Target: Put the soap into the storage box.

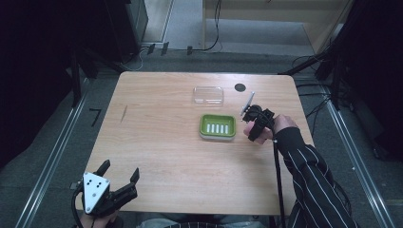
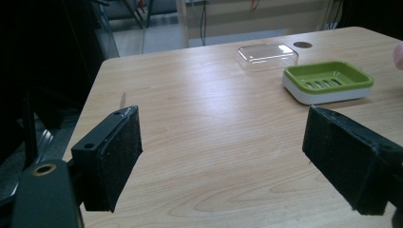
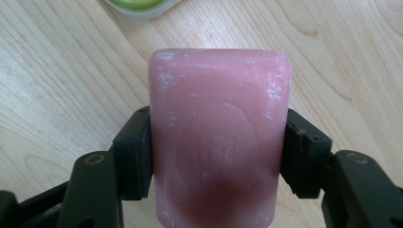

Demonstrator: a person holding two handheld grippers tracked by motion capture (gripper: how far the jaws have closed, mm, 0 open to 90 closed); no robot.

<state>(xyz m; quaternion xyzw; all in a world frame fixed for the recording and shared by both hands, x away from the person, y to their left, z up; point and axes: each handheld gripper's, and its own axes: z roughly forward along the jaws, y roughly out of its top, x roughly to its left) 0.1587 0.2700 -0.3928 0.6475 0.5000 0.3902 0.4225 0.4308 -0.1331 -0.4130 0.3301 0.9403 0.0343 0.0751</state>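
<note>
Nearest me, my left gripper [image 1: 116, 173] idles at the table's [image 1: 157, 156] front-left corner, jaws spread wide on nothing. Farther out on the right, my right gripper [image 3: 216, 156] pinches a pink soap bar [image 3: 218, 137] by its two long sides, held above the wood just beside the green soap dish [image 1: 217, 126]. Judging by this: soap picked up, dish empty, placing likely left; beyond sits the clear lid [image 1: 208, 95], off.
</note>
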